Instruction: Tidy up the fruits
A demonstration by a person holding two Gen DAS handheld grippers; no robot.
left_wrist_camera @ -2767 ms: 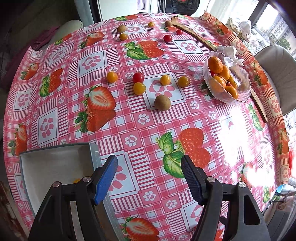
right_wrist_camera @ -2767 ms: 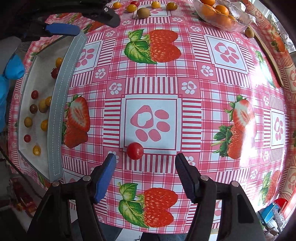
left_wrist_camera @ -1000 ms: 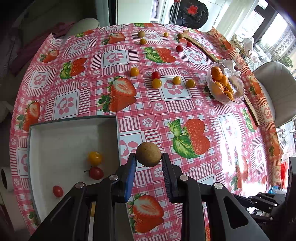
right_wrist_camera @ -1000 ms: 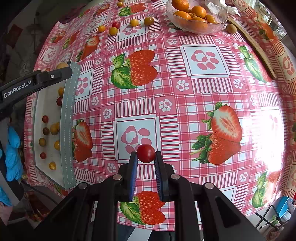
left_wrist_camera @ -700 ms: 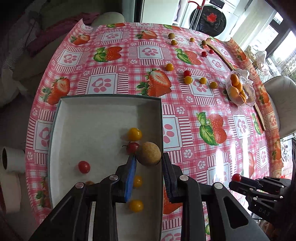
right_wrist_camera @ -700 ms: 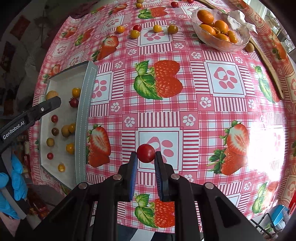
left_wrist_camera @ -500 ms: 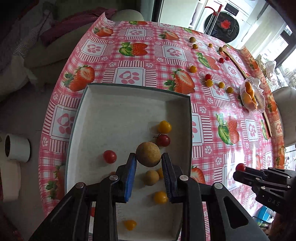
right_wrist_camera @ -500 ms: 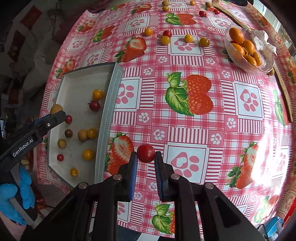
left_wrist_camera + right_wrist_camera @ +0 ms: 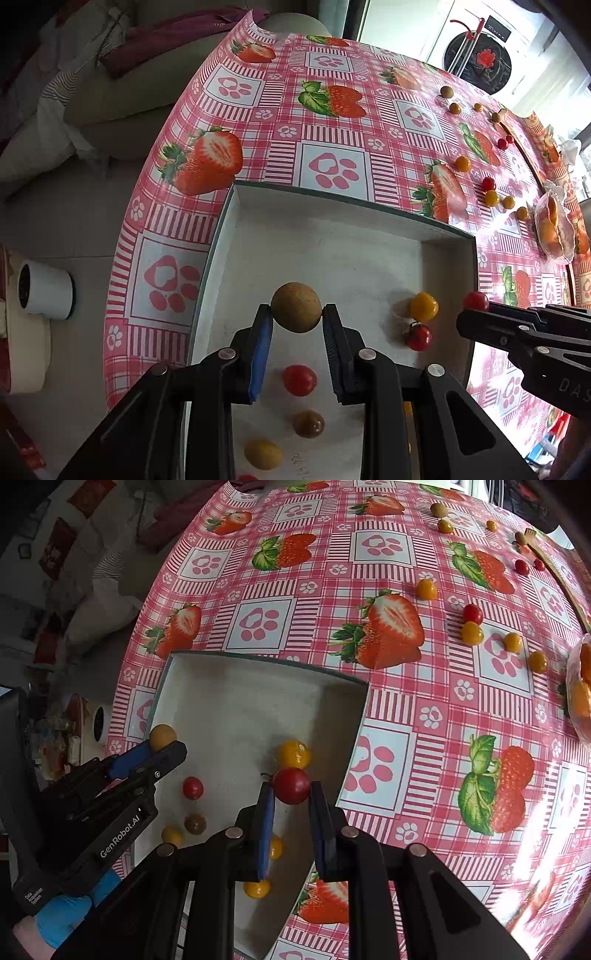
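Observation:
My left gripper [image 9: 296, 314] is shut on a round brown fruit [image 9: 296, 307] and hangs over the white tray [image 9: 332, 236]. My right gripper [image 9: 291, 788] is shut on a red cherry tomato [image 9: 291, 785] above the tray's right part [image 9: 236, 701]. Each gripper shows in the other's view: the left gripper [image 9: 162, 742] with its brown fruit at the tray's left edge, the right gripper [image 9: 476, 306] with its tomato at the tray's right wall. Several red, yellow and brown small fruits lie in the tray, among them a yellow tomato [image 9: 423, 306] and a red tomato [image 9: 299, 380].
More small tomatoes [image 9: 472, 633] and brown fruits [image 9: 439, 508] are scattered on the strawberry-print tablecloth [image 9: 388, 679] beyond the tray. A glass bowl of oranges [image 9: 554, 230] stands at the far right. A white cup [image 9: 46, 290] sits on the floor left of the table. A blue-gloved hand [image 9: 62, 917] holds the left gripper.
Both grippers have carried their fruits leftward from above the tablecloth to above the tray. The grips have stayed shut throughout.

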